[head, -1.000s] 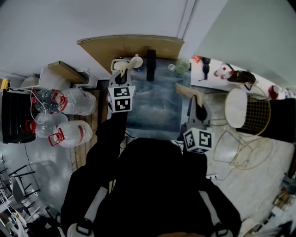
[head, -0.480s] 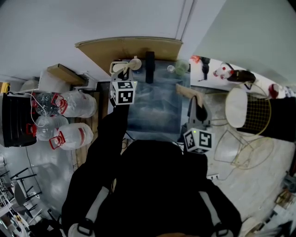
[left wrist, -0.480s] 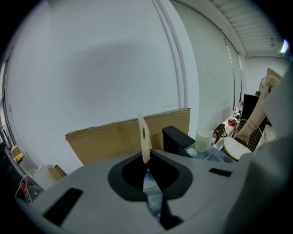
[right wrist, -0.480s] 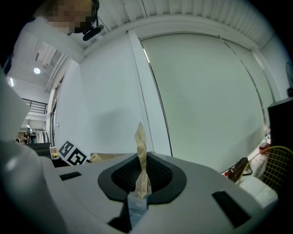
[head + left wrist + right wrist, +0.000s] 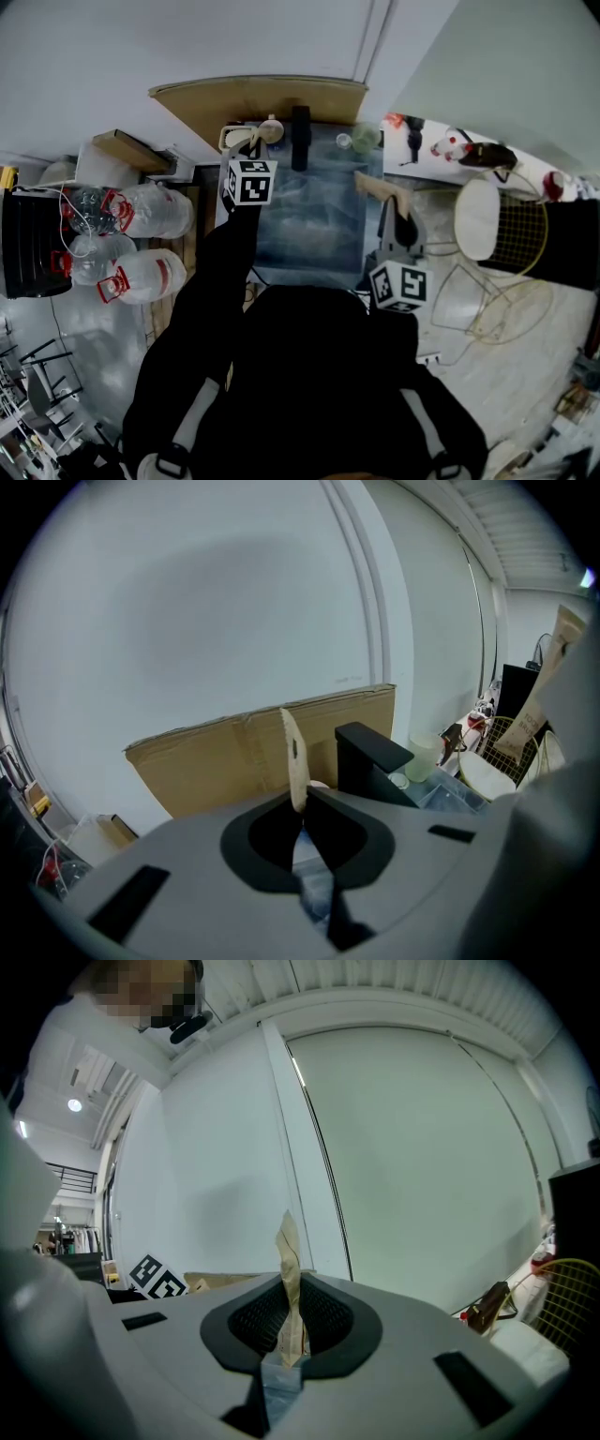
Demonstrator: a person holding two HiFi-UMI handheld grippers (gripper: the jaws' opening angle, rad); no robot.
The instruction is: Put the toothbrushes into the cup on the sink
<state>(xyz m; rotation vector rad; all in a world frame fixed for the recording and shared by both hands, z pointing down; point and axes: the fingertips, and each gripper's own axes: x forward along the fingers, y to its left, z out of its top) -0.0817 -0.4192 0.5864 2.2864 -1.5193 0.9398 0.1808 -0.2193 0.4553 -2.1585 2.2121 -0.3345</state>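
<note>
In the head view my left gripper (image 5: 251,150) reaches over the back left corner of the glass sink (image 5: 309,225). It is shut on a beige paper-wrapped toothbrush (image 5: 292,747) that stands up between the jaws of the left gripper (image 5: 302,797). My right gripper (image 5: 397,217) hangs over the sink's right edge, shut on a second wrapped toothbrush (image 5: 380,187). That toothbrush (image 5: 287,1241) rises between the jaws of the right gripper (image 5: 292,1283). A pale translucent cup (image 5: 366,139) stands at the sink's back right, also seen as a cup (image 5: 424,758) beyond the black faucet (image 5: 370,757).
The black faucet (image 5: 300,136) stands mid-back of the sink, with a pale round item (image 5: 272,129) to its left. A cardboard sheet (image 5: 258,98) leans on the wall behind. Water jugs (image 5: 141,211) lie at the left. A wire basket (image 5: 520,234) and a white disc (image 5: 478,217) stand at the right.
My left gripper has moved a little farther toward the sink's back left corner with its toothbrush. The right gripper has stayed almost still.
</note>
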